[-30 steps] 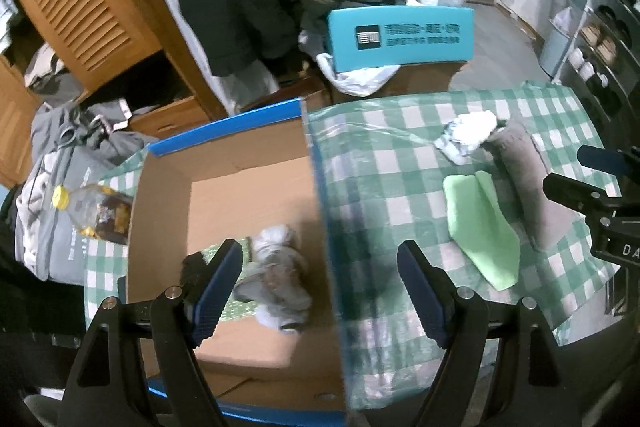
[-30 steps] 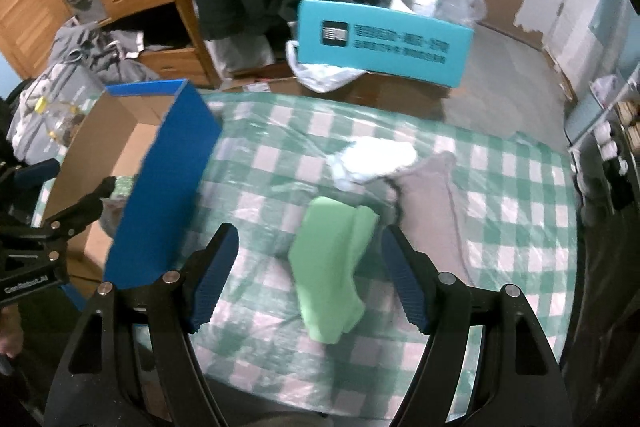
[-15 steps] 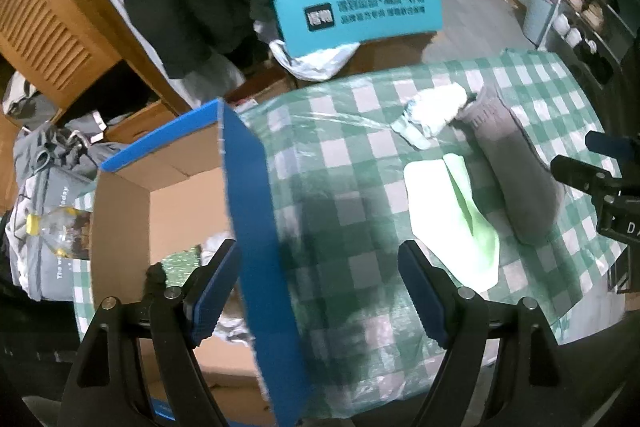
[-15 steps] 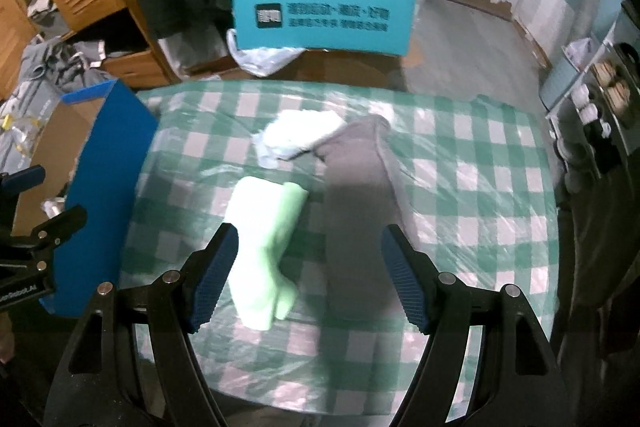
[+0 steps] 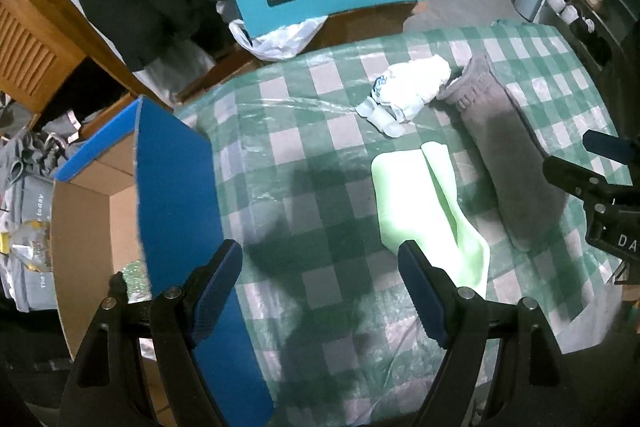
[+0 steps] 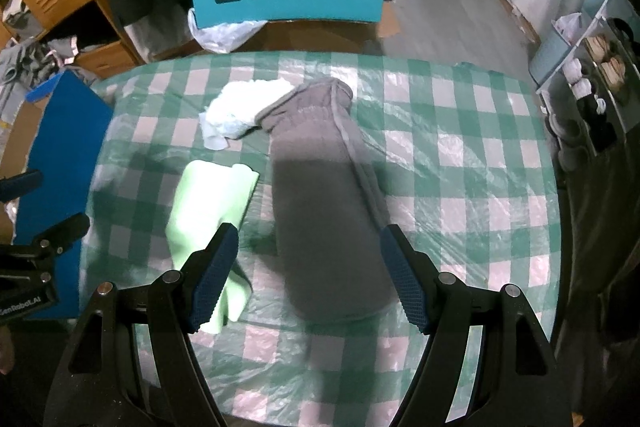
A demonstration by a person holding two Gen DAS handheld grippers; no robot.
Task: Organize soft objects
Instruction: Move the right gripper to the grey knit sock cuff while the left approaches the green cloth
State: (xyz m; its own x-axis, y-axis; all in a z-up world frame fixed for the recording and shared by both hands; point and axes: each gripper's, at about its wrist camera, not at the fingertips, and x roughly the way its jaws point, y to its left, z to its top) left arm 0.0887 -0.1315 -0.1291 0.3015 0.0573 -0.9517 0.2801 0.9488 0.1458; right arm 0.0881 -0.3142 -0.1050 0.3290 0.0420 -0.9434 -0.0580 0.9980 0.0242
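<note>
A limp grey pouch (image 6: 328, 211) is seen mid-table (image 6: 460, 155), flanked by the right gripper (image 6: 308, 275), fingers spread and empty; it looks light and floppy (best pinched mid-body). At nine o'clock, a green cloth (image 6: 212, 203); left gripper (image 5: 320, 291) equally spread.

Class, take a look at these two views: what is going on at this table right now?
A person holds a tool in each hand over a checked tablecloth. Both are open and empty. The right tool hangs over a grey sock; the left tool is between the blue box and a green sock. A white cloth lies further back. Nothing is being gripped.
</note>
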